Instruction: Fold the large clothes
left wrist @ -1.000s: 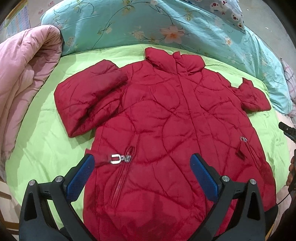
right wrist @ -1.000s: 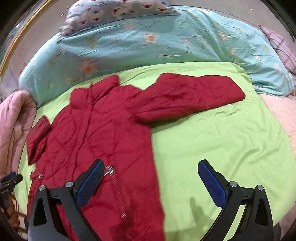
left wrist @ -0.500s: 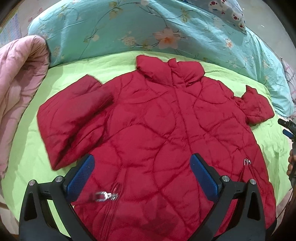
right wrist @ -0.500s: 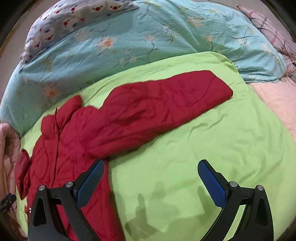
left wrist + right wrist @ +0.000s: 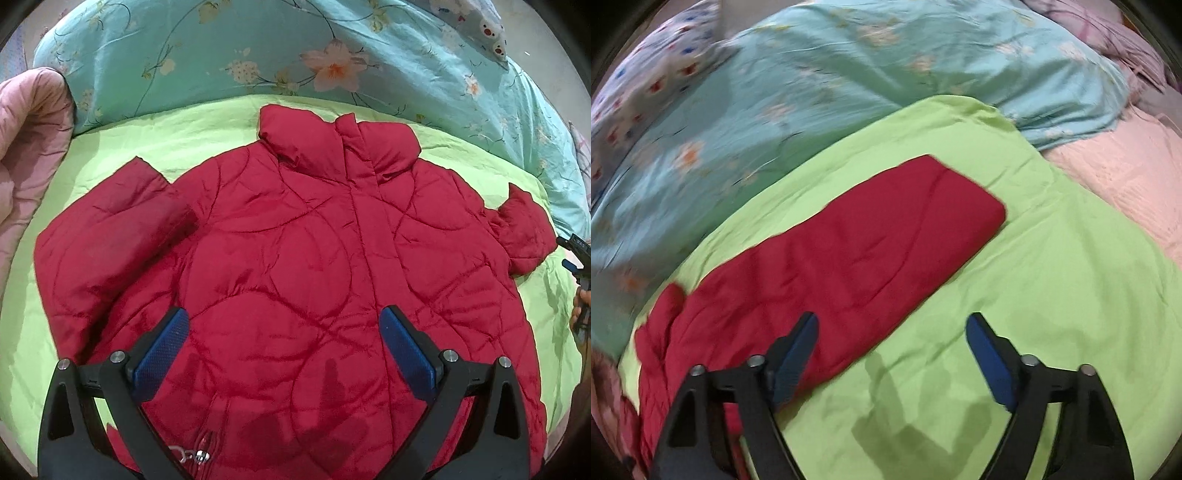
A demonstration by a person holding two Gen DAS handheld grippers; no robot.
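The left gripper (image 5: 282, 354) has moved up the red jacket (image 5: 295, 266): the zipper pull (image 5: 195, 456), earlier between its jaws, now lies below them. The right gripper (image 5: 892, 354) has swung onto the outstretched sleeve (image 5: 886, 240), its empty jaws closing, chest gone from between them.

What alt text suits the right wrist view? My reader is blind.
A red quilted jacket sleeve lies stretched across a lime-green sheet. The right tongs, closing, hold nothing. A floral turquoise duvet lies behind.
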